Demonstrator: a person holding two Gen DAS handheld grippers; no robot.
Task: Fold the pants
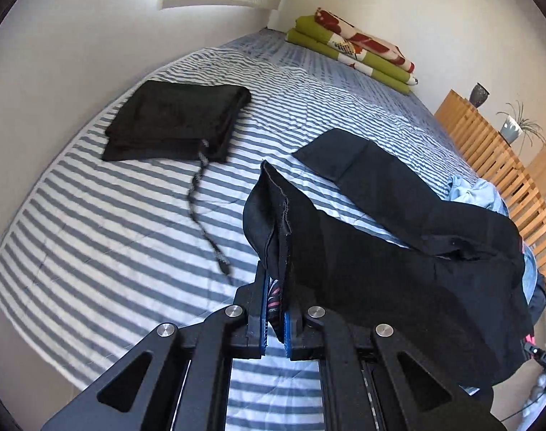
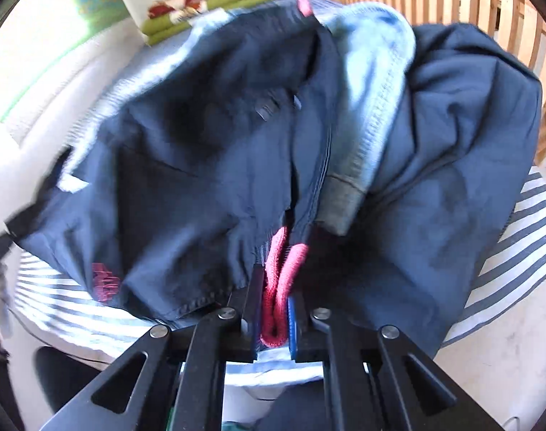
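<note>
Dark navy pants (image 1: 398, 251) stretch across the striped bed (image 1: 111, 233). My left gripper (image 1: 274, 309) is shut on a hem end of one leg, which stands up between the blue pads; the other leg (image 1: 348, 154) lies flat beyond it. In the right wrist view the same pants (image 2: 208, 165) fill the frame, blurred. My right gripper (image 2: 274, 309) is shut on their waist end, where a red lining (image 2: 282, 287) is pinched between the pads.
A folded black garment (image 1: 176, 122) with a trailing drawstring lies at the left of the bed. Light blue clothes (image 1: 477, 194) sit at the right edge beside a wooden slatted headboard (image 1: 495, 158). Folded green blankets (image 1: 352, 46) rest at the far end.
</note>
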